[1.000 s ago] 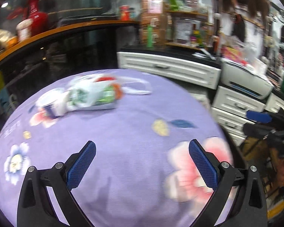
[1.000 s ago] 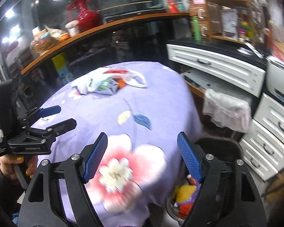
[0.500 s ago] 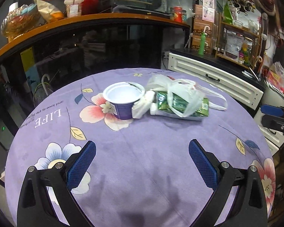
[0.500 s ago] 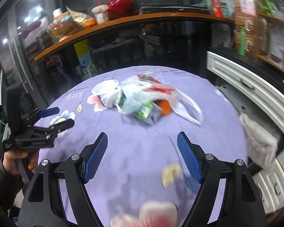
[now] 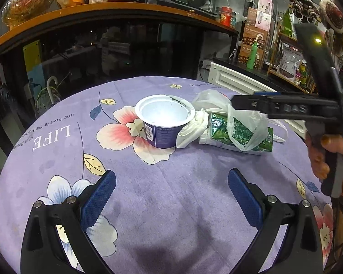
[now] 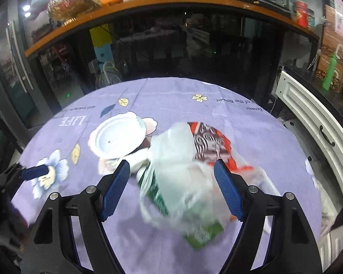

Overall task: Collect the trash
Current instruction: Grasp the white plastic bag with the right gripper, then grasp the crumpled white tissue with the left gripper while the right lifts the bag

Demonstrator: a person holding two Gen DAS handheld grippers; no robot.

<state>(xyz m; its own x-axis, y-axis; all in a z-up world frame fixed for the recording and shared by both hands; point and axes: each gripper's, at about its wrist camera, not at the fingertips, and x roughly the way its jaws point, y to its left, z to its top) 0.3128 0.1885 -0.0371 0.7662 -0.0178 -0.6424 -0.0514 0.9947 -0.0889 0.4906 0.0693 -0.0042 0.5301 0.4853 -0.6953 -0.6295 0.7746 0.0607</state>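
Right gripper (image 6: 171, 189) hangs wide open over a plastic bag (image 6: 183, 182) of cartons near the round table's (image 5: 171, 205) far edge. Left gripper (image 5: 171, 196), also wide, holds nothing; the yogurt cup (image 5: 164, 123) sits ahead of it.

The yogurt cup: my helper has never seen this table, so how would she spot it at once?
On the round table under the purple flowered tablecloth, the trash lies in one cluster. The yogurt cup stands upright at its left end on a pink printed flower, touching a crumpled white tissue. It alone is rigid and open-topped: dark purple outside, white inside.
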